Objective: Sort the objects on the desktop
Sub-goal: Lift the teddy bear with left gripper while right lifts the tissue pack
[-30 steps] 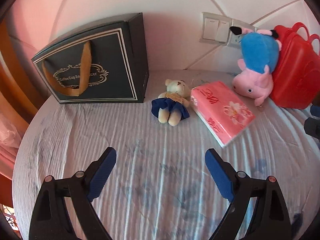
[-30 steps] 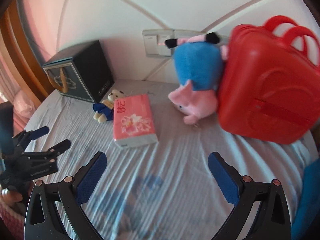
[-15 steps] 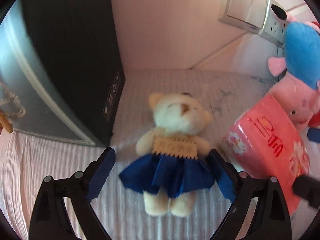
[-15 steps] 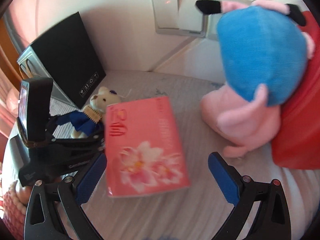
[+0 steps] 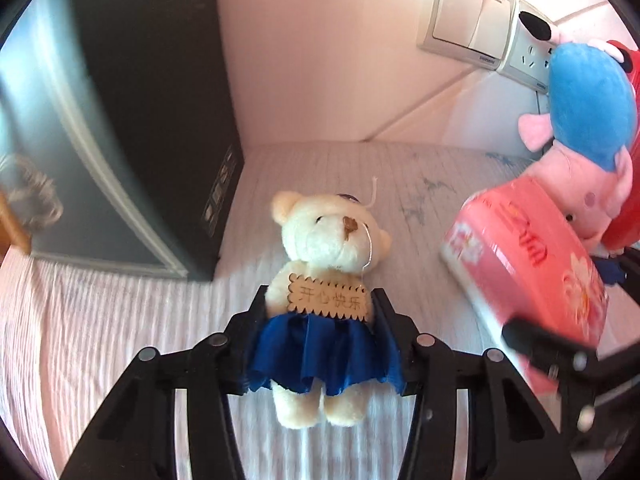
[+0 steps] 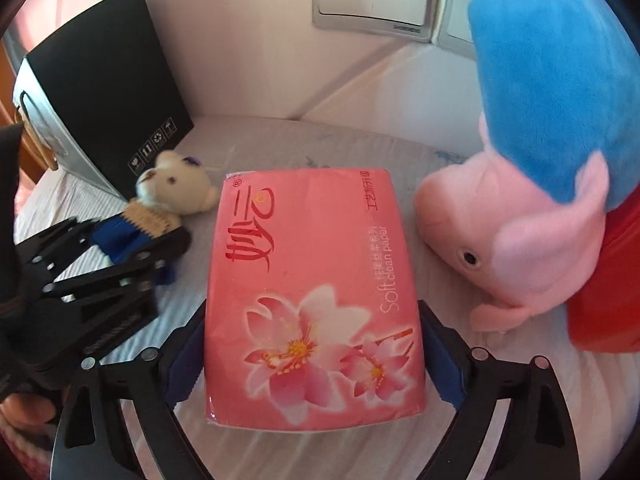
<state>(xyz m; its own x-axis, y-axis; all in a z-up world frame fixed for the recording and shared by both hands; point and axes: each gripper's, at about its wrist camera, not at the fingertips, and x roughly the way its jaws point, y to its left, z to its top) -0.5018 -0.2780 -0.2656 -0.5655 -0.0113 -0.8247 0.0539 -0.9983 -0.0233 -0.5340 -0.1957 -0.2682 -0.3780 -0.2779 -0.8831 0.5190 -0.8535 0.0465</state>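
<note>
**Both grippers closing, one on a toy bear and one on a tissue pack**

Nearest in the left wrist view, the left gripper [image 5: 320,320] has its jaws closing around a small cream toy bear [image 5: 324,280]. The two black fingers sit against the sides of the bear's waist, at the top of its blue skirt, and the pads appear to press on it. The bear lies on its back on the pale striped tablecloth [image 5: 100,320], legs toward the camera, with a small tan sign across its chest.

Nearest in the right wrist view, the right gripper [image 6: 314,344] has its jaws wide and closing on a pink pack of tissues [image 6: 312,272]. The pack lies flat between the blue pads; the left pad is at its edge, and whether both pads already press on it cannot be told. The pack lies just right of the bear, with the left gripper seen gripping the bear at the left of this view.

Beyond the bear stands a dark gift bag [image 5: 132,120], upright against the wall, just beside the bear's head. To the right of the tissues a pink plush pig in a blue top [image 6: 540,168] leans head down against a red case [image 6: 608,280]. On the wall behind is a light switch panel [image 5: 468,28].
</note>
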